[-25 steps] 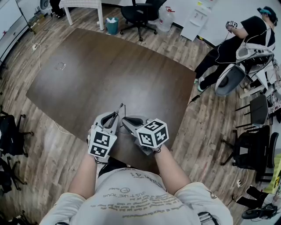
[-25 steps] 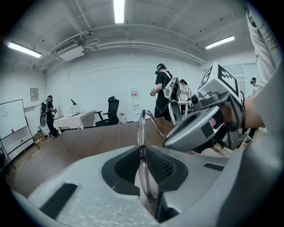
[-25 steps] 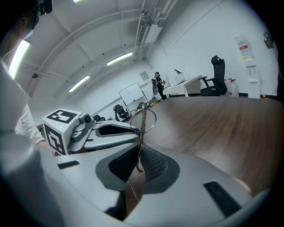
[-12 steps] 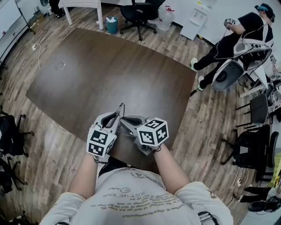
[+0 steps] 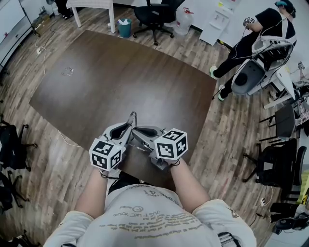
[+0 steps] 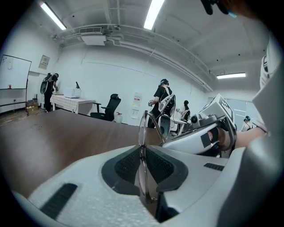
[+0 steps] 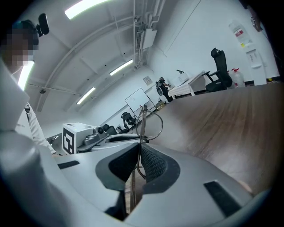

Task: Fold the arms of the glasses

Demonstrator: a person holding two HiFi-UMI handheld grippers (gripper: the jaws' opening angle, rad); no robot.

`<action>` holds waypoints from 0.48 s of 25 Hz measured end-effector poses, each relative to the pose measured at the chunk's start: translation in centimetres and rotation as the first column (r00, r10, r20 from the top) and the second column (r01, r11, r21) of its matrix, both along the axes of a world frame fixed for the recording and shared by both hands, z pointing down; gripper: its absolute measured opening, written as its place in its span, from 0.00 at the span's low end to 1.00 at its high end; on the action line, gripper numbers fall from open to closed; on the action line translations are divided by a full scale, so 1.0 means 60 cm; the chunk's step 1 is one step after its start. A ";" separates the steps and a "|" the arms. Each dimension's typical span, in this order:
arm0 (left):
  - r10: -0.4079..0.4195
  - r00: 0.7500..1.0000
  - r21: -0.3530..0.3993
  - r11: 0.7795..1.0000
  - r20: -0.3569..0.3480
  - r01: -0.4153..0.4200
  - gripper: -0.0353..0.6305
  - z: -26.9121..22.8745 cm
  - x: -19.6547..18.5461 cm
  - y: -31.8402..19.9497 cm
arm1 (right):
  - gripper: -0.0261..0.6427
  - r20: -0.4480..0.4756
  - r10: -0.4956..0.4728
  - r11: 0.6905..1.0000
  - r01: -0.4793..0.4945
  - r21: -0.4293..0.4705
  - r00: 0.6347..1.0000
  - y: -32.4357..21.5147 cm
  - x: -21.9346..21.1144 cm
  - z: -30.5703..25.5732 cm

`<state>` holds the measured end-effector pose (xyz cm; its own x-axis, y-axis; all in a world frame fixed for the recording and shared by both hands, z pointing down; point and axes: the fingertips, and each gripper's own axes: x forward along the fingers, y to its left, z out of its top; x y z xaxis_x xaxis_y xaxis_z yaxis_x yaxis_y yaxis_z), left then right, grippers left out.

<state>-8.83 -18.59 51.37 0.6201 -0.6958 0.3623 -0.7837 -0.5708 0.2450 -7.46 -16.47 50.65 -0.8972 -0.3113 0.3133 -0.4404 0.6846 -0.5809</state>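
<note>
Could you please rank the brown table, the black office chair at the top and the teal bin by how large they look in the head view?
Largest: the dark brown wooden table.
Then: the black swivel office chair.
Smallest: the teal bin.
Both stand beyond the table.

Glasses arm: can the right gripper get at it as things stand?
Likely yes: the right gripper is closed on what looks like the glasses arm. The left gripper clamps the lens edge-on beside it, and nothing stands in between.
</note>
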 end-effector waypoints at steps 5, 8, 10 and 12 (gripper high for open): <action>-0.015 1.000 0.000 1.000 -0.002 0.015 0.13 0.001 -0.011 0.002 | 0.08 0.053 0.024 1.000 -0.024 -0.002 0.998 -0.003 0.000 -0.014; -0.016 1.000 0.001 1.000 -0.003 0.016 0.13 -0.001 -0.013 0.000 | 0.08 0.037 0.020 1.000 -0.020 0.005 0.999 -0.004 0.001 -0.014; -0.014 1.000 0.001 1.000 -0.004 0.014 0.13 0.000 -0.010 -0.001 | 0.08 0.033 0.020 1.000 -0.020 0.010 0.999 -0.004 0.003 -0.013; -0.013 1.000 0.001 1.000 -0.004 0.013 0.13 0.001 -0.008 -0.001 | 0.08 0.034 0.022 1.000 -0.023 0.009 0.999 -0.004 0.005 -0.012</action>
<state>-9.29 -18.64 51.43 0.6128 -0.7042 0.3586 -0.7898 -0.5612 0.2477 -7.18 -16.72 49.95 -0.9001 -0.3342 0.2794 -0.4355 0.6803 -0.5895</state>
